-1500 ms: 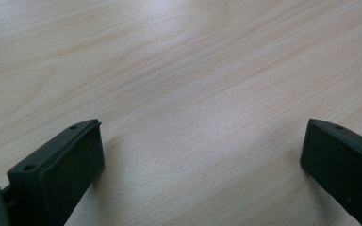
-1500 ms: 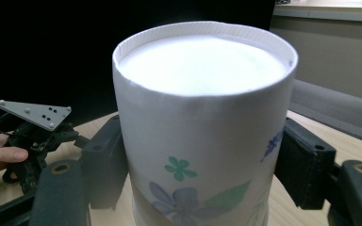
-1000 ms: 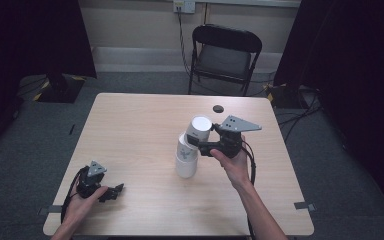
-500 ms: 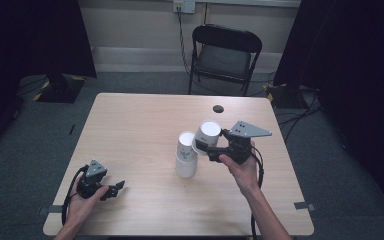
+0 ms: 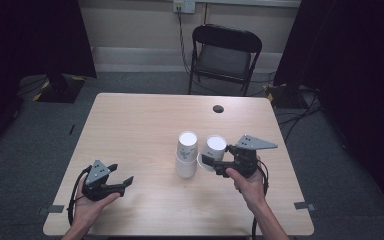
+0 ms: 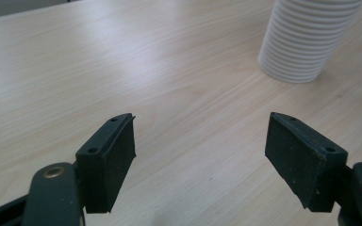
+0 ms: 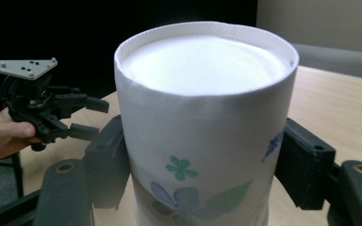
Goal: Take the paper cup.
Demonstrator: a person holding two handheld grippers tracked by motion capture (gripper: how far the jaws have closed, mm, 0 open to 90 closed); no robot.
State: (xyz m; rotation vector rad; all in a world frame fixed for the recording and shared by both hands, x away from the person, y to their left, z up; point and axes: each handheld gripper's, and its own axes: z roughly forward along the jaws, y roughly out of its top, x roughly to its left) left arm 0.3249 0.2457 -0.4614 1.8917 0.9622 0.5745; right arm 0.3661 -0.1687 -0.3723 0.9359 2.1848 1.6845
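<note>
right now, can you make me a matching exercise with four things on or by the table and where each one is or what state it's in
Things:
1. floral white paper cup
2. ribbed white cup stack
3. left gripper
4. black folding chair

Places or states:
A. behind the table's far edge
B. jaws apart, nothing between them, near the table's front left corner
C. clamped between the right gripper's jaws
D. standing free at mid-table

Pairs: 1-C, 2-D, 3-B, 4-A
</note>
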